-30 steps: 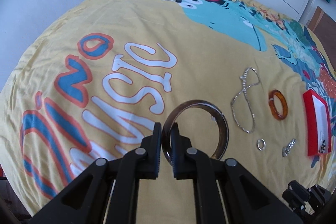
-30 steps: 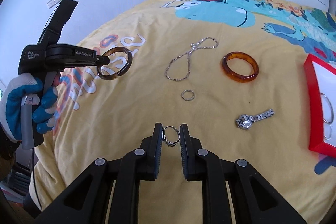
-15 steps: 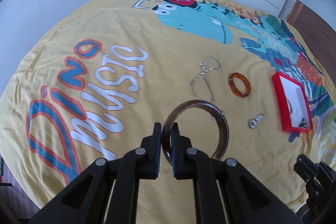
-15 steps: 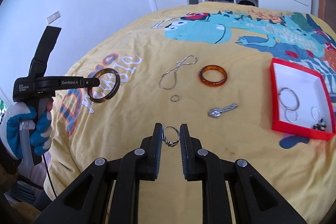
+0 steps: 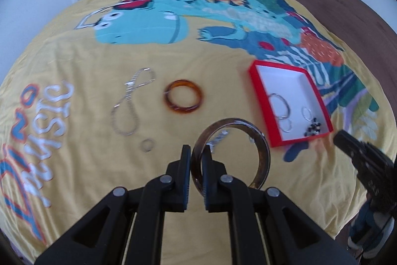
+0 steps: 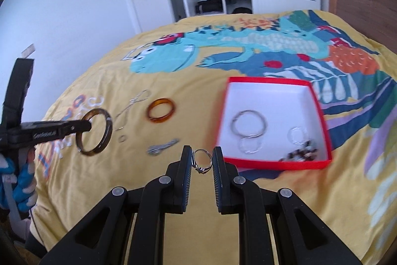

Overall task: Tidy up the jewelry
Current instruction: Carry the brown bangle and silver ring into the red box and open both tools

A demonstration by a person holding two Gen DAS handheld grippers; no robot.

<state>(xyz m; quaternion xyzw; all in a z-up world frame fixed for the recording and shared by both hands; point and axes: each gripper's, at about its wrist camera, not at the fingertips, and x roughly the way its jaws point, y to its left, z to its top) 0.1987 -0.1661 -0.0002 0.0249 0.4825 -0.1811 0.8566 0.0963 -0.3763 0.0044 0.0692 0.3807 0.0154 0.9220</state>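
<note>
Ring (image 6: 202, 161) stands upright, setting downward, pinched in right tool (image 6: 201, 160); left tool (image 5: 196, 167) clamps dark bangle (image 5: 260, 158) rim.

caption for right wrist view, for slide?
Right gripper holds a silver ring near the red box; left gripper holds a brown bangle.

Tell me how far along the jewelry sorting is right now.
Partly done. The red box already holds several silver hoops and dark beads. In hand: the left gripper clamps a dark bangle, the right gripper a small ring. Left on the bedspread: amber bangle, chain, plain ring, silver charm.
</note>
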